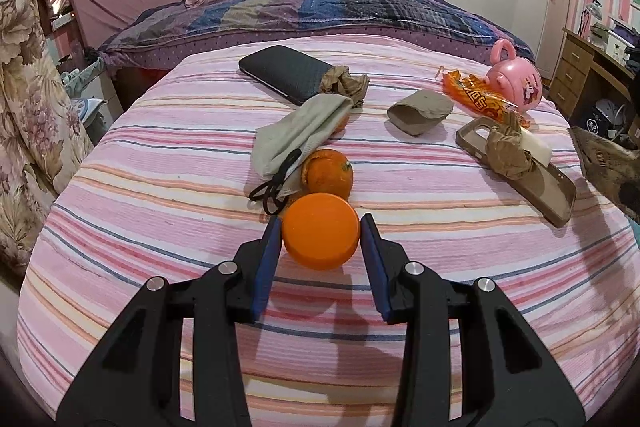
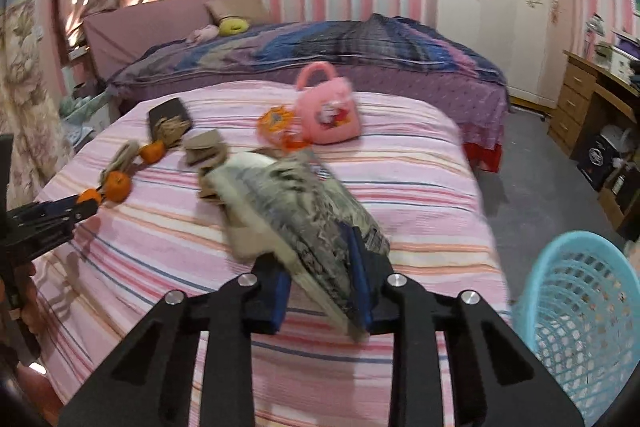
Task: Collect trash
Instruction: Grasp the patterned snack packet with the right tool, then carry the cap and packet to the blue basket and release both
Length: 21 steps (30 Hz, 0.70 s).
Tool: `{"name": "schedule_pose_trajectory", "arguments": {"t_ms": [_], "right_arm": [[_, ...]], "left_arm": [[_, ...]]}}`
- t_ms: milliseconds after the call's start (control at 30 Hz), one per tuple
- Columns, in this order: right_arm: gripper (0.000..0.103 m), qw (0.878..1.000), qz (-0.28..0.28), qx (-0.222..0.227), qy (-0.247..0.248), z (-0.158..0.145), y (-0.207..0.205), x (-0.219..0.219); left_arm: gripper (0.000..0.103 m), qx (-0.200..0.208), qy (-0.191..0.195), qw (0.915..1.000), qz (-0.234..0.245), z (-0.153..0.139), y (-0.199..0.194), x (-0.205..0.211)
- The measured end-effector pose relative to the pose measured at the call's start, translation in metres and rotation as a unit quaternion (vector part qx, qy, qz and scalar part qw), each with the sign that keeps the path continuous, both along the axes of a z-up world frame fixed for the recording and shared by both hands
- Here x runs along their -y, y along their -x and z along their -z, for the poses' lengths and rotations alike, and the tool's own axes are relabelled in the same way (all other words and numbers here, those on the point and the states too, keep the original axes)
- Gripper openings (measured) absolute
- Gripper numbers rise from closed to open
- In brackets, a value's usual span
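Pink-and-white striped walls close the room beyond both our tools, with a white wardrobe [image 2: 500, 7] off to the right and a wooden desk [image 2: 588, 99] further right still. Ahead of us lies the striped pink bedspread [image 1: 160, 247], and behind it a second bed under a dark purple-blue quilt [image 1: 320, 11]. Low on the right of our right gripper [image 2: 320, 287] stands a pale blue mesh basket [image 2: 580, 307] on the grey floor.

We grip a long crumpled wrapper [image 2: 296, 211], grey and white with dark print, in that right tool; the blue pads press it from both sides. Its long axis runs away from the jaws, up and to the left, with the far end over the bedspread and the near end poking out just below the pads. The picture is blurred there.

Our left gripper [image 1: 320, 251] holds an orange cap or lid [image 1: 320, 231] by its sides, flat face toward the camera. Just beyond it sits a tangerine [image 1: 328, 173], beside a grey cloth pouch [image 1: 296, 135] with a black cord. Further off to the right lie a beige phone case [image 1: 556, 195], an orange snack wrapper [image 1: 476, 95] and a pink toy handbag [image 1: 514, 79].
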State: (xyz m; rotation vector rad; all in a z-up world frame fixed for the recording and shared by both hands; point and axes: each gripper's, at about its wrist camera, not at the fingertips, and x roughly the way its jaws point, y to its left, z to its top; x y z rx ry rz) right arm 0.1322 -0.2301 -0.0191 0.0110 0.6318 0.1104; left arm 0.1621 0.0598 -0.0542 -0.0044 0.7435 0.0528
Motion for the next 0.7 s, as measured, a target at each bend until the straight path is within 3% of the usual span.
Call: {"name": "schedule_pose_trajectory", "arguments": {"t_ms": [200,333,700], "right_arm": [[0.012,1.000,0.017,0.003,-0.008,0.000,0.003,0.031],[0.008,1.000,0.019,0.016,-0.006,-0.003,0.004,0.039],[0.007,0.999,0.008,0.039,-0.002,-0.008,0.019,0.053]], "left_arm": [[0.039,0.003,-0.001,1.0000,-0.004,0.001,0.002,0.003],[0.039,0.010,0.003,0.9999,-0.009,0.000,0.004,0.005],[0.039,0.024,0.010,0.9995,-0.016,-0.007,0.015,0.023]]}}
